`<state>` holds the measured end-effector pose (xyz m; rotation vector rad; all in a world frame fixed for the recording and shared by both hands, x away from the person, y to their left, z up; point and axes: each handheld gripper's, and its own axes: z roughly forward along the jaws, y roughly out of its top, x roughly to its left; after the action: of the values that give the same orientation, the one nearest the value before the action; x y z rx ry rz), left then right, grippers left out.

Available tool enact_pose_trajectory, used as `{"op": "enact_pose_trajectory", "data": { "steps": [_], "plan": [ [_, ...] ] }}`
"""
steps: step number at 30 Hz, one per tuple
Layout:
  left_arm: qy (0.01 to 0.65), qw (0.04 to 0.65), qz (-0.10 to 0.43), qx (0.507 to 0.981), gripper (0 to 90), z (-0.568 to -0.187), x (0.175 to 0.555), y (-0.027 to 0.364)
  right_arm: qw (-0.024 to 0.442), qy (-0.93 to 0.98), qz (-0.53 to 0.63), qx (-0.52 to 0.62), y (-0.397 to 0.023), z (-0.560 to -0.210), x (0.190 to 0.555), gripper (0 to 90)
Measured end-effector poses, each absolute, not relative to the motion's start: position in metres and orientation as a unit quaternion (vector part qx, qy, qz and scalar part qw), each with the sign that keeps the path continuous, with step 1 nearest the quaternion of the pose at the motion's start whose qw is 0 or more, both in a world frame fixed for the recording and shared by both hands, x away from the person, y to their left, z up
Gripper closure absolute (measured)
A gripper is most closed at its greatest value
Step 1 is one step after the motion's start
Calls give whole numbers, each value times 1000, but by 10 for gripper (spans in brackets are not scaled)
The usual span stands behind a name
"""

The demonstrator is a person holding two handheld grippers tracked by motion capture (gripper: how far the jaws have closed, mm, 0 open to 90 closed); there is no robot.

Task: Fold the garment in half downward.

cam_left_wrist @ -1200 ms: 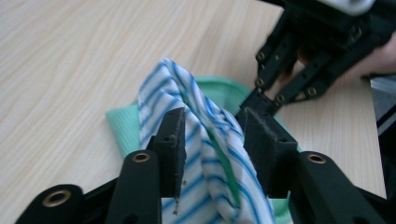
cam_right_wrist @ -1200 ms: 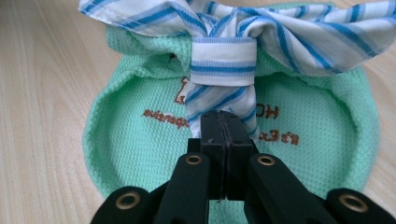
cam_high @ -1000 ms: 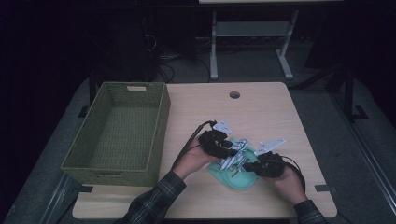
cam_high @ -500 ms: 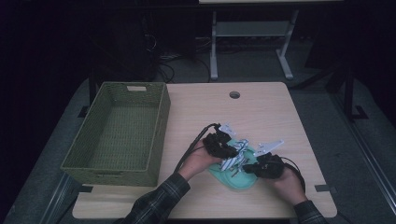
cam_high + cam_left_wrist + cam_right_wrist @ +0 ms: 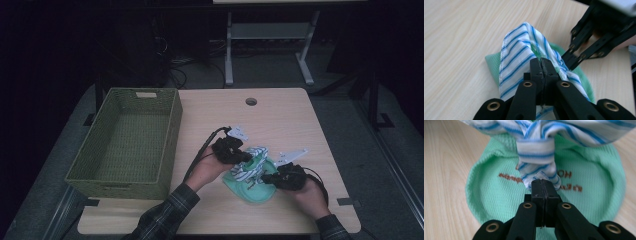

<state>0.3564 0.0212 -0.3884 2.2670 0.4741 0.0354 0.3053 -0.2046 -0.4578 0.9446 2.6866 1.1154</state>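
Left gripper view shows the left gripper (image 5: 543, 65), whose jaws have just been closing, pinching the blue-and-white striped cloth (image 5: 517, 53) that lies over a mint-green waffle-knit fabric piece (image 5: 486, 195) on the light wooden table (image 5: 280, 117). The right gripper (image 5: 544, 185) is clamped tight on another end of the same striped cloth.

The person wears a dark plaid shirt with long sleeves; the left sleeve (image 5: 162, 220) shows a check pattern, and the right cuff (image 5: 332, 227) is dark too. Each hand carries a black gripper. The left gripper (image 5: 543, 65) has two flat black jaws on black link arms with brass-coloured rivets. The right gripper (image 5: 544, 187) is built the same. In the high view, a black cable (image 5: 200, 152) trails from the left gripper, and both carry a light grey plate (image 5: 292, 155) on top.
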Motion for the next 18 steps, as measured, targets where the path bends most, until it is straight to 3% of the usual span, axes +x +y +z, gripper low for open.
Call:
{"op": "enact_pose_trajectory", "data": {
  "steps": [9,18],
  "plan": [
    [182,419,25,889,890,-374,350,24,53,873,376,306,-195,-458,318,888],
    [168,401,11,900,887,-393,340,9,77,862,363,344,-235,-454,307,888]
  ]
}}
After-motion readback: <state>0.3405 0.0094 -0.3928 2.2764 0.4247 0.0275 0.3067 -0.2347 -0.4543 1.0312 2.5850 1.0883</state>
